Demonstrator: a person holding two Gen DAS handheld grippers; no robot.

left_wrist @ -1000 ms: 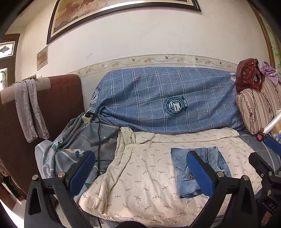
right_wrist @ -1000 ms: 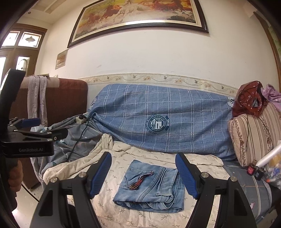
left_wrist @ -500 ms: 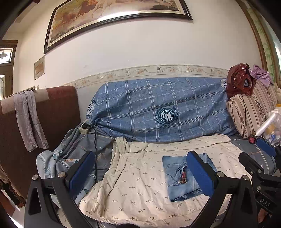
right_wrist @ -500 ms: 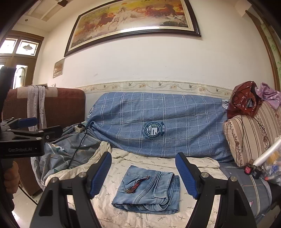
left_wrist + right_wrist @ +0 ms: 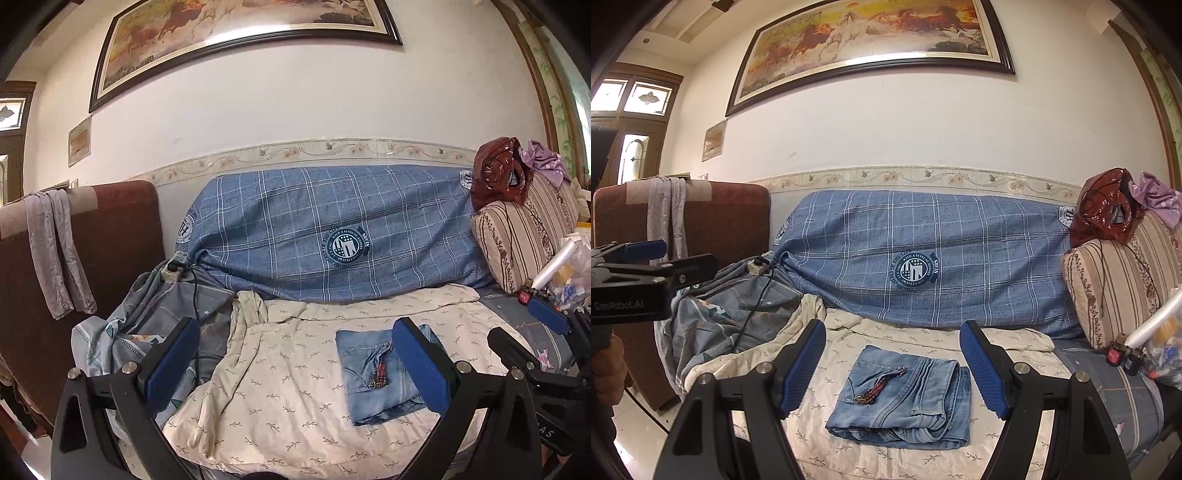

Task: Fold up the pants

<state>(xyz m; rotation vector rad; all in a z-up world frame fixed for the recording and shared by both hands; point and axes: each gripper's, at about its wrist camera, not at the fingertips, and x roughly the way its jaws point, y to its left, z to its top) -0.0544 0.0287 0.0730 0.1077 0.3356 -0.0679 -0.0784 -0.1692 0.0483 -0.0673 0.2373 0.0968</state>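
Note:
The light-blue denim pants [image 5: 905, 402] lie folded into a compact rectangle on the cream leaf-print sheet [image 5: 831, 435] of the sofa seat, a red-patterned tassel on top. They also show in the left wrist view [image 5: 376, 376], partly behind my right-hand finger. My right gripper [image 5: 893, 369] is open and empty, held back from the sofa with the pants framed between its fingers. My left gripper [image 5: 301, 365] is open and empty, off to the left of the pants over the sheet. Neither touches the cloth.
A blue plaid cover [image 5: 923, 258] drapes the sofa back. A grey crumpled blanket [image 5: 731, 314] with a power strip and cable lies at left, next to a brown armchair [image 5: 110, 240]. A striped cushion [image 5: 1119, 288], red bag and bottles sit at right.
Both grippers have pulled back and tilted up, so the pants sit lower and smaller in both views. The pants have not moved. Both grippers stay open.

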